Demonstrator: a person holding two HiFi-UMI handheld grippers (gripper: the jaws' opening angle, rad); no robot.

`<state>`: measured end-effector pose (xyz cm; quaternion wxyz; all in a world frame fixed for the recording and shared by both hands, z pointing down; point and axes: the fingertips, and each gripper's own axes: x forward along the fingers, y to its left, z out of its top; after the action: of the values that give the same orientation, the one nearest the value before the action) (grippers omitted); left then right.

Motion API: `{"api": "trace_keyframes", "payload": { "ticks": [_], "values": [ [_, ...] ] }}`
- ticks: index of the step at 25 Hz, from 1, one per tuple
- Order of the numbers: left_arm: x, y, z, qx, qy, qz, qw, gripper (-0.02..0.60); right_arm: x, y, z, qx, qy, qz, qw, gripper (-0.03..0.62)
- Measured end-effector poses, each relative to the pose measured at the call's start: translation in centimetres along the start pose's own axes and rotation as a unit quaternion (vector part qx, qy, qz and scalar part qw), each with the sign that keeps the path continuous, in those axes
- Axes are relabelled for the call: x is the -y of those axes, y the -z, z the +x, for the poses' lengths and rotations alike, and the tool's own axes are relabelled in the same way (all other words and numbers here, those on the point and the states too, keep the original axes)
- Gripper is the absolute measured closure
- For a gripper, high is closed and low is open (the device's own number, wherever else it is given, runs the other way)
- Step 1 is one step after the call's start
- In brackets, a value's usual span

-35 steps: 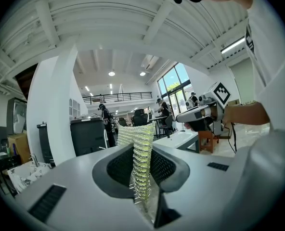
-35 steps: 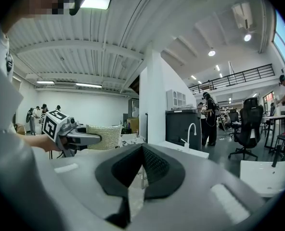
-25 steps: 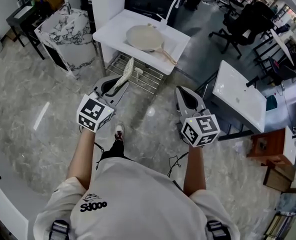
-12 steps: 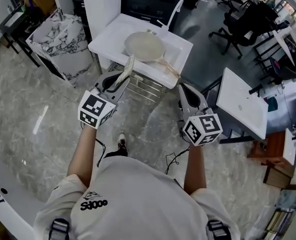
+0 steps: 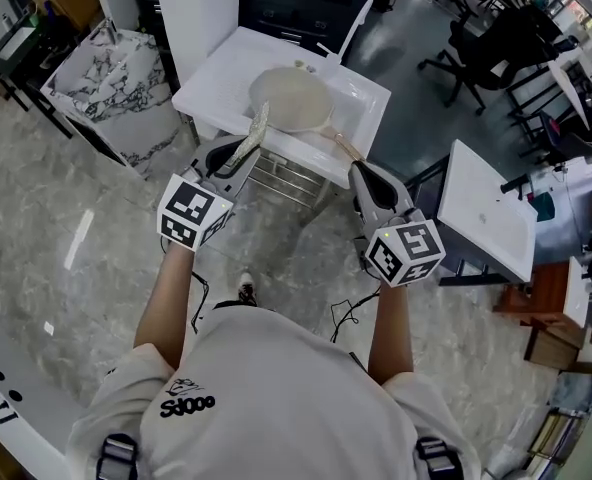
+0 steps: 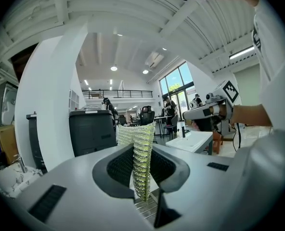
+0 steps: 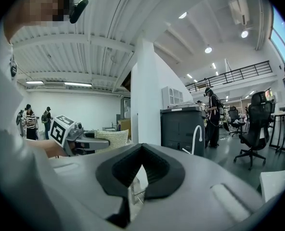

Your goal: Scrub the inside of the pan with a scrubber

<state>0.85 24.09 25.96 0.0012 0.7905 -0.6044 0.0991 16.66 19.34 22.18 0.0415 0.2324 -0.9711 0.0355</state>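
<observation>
- Left gripper [image 5: 240,156] is up in front of me, its jaws clamped on the scrubber [image 5: 255,131], a pale mesh pad standing on edge between the dark pads
- In the left gripper view the mesh fills the gap between the jaws and sticks out well past the tips
- From the head view, the scrubber's far end sits over the front edge of the white sink [image 5: 213,76], just beside the near rim of the pan [image 5: 290,98]; I can't tell whether it touches
- The pan lies flat in the sink basin, open side up, pale inside, its wooden handle [image 5: 342,143] running out toward my right side
- Right gripper [image 5: 362,174] hangs just off the sink's front right corner, near the end of the handle but apart from it
- Its jaws are together with nothing held: in the right gripper view I see only a bit of white sink and wire rack through the small opening behind the tips
- A white tap [image 5: 353,21] rises at the back of the sink
- Wire rack [image 5: 285,179] sits under the sink, over the grey marbled floor [image 5: 46,208]
</observation>
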Motion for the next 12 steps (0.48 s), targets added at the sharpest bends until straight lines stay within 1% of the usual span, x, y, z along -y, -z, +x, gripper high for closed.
{"api": "trace_keyframes", "payload": {
  "ticks": [3,12],
  "values": [
    [-0.9,0.3,0.8,-0.003,0.005,0.004,1.0,0.514,0.3,0.2,1.2,-0.005,0.002,0.003,1.0,0.586],
    [-5.0,1.7,2.3,-0.009,0.005,-0.011,0.9999,0.514,1.0,1.1,5.4,-0.019,0.013,0.008,1.0,0.585]
  ]
}}
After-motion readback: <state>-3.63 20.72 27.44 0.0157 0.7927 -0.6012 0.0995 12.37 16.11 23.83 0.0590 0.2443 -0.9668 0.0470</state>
